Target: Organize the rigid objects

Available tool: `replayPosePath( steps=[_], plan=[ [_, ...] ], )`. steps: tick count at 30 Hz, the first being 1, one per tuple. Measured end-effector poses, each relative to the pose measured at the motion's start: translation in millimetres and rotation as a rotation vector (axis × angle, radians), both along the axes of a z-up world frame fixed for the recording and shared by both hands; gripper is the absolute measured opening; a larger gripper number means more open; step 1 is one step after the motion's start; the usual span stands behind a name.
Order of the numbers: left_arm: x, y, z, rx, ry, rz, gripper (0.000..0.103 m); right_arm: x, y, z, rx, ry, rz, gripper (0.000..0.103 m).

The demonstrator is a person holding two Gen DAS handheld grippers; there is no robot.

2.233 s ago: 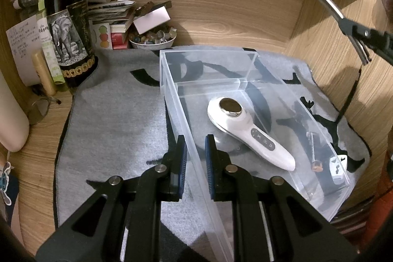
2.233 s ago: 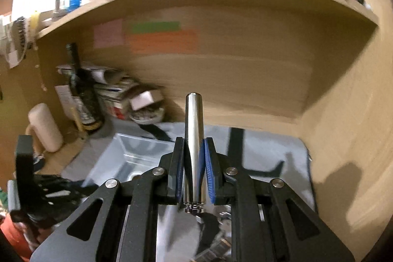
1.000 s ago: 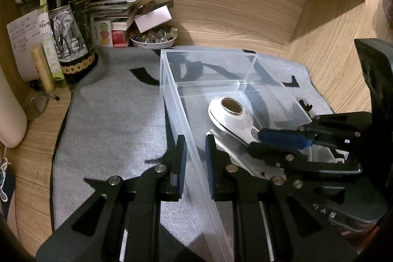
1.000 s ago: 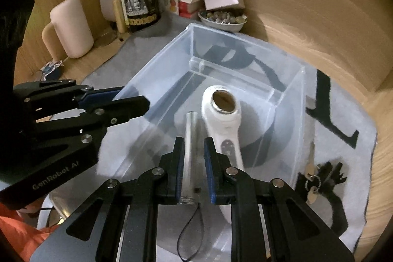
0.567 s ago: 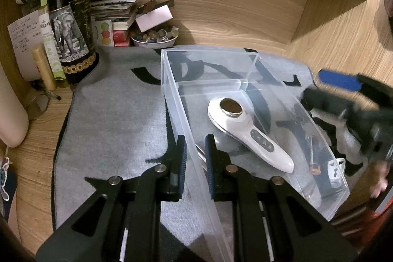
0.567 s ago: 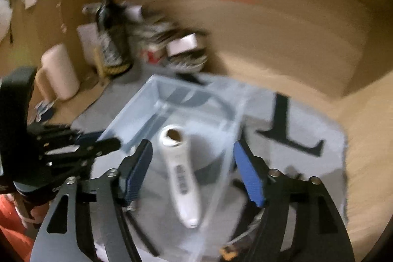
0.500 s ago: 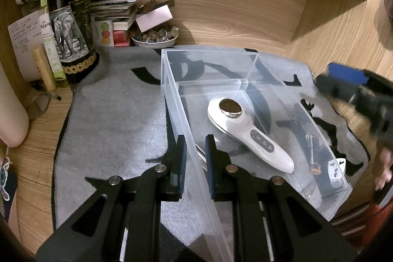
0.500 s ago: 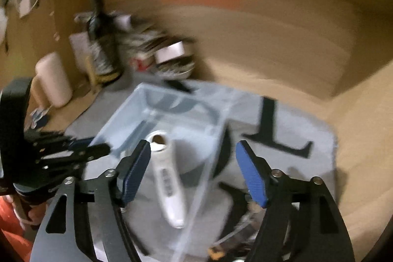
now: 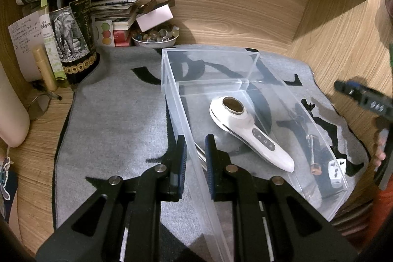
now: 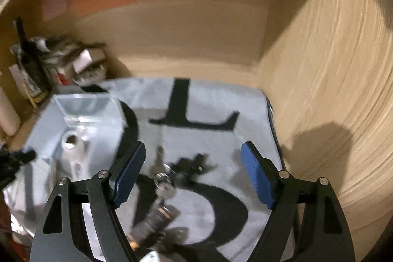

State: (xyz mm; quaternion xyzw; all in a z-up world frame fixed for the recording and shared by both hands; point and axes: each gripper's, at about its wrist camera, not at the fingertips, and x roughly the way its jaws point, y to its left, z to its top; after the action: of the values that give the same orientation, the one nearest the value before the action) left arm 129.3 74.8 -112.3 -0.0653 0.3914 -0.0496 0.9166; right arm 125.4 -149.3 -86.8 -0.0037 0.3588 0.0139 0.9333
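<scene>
Clear bin, open-topped, on the desk; inside lie a white wand (round metal head toward the back wall) and a steel tube along the near wall. Keys lie outside on the mat (blurred).

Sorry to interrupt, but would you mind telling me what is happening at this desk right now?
A person is sorting loose items into a clear plastic bin on a grey mat. The left hand-held gripper is shut on the bin's near wall, steadying it. A white handheld device and a metal cylinder already lie inside. The right hand-held gripper has just been opening, holds nothing, and hangs over a bunch of keys lying on the mat beside the bin, probably the next pick.
</scene>
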Motion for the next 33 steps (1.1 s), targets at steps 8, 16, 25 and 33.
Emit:
replayPosePath(
  steps=[8, 16, 25, 33],
  plan=[
    [-1, 0, 0, 0.003, 0.000, 0.001, 0.015, 17, -13, -47, 0.009, 0.143, -0.012, 0.077],
    [-2, -1, -1, 0.010, -0.003, 0.009, 0.015, 42, -21, -62, 0.114, 0.206, -0.034, 0.052],
    [-2, -2, 1, 0.015, -0.008, 0.010, 0.014, 45, -15, -71, 0.145, 0.229, 0.007, 0.024],
    [-2, -3, 2, 0.013, -0.009, 0.011, 0.014, 38, -7, -56, 0.100, 0.174, 0.021, 0.013]
  ],
)
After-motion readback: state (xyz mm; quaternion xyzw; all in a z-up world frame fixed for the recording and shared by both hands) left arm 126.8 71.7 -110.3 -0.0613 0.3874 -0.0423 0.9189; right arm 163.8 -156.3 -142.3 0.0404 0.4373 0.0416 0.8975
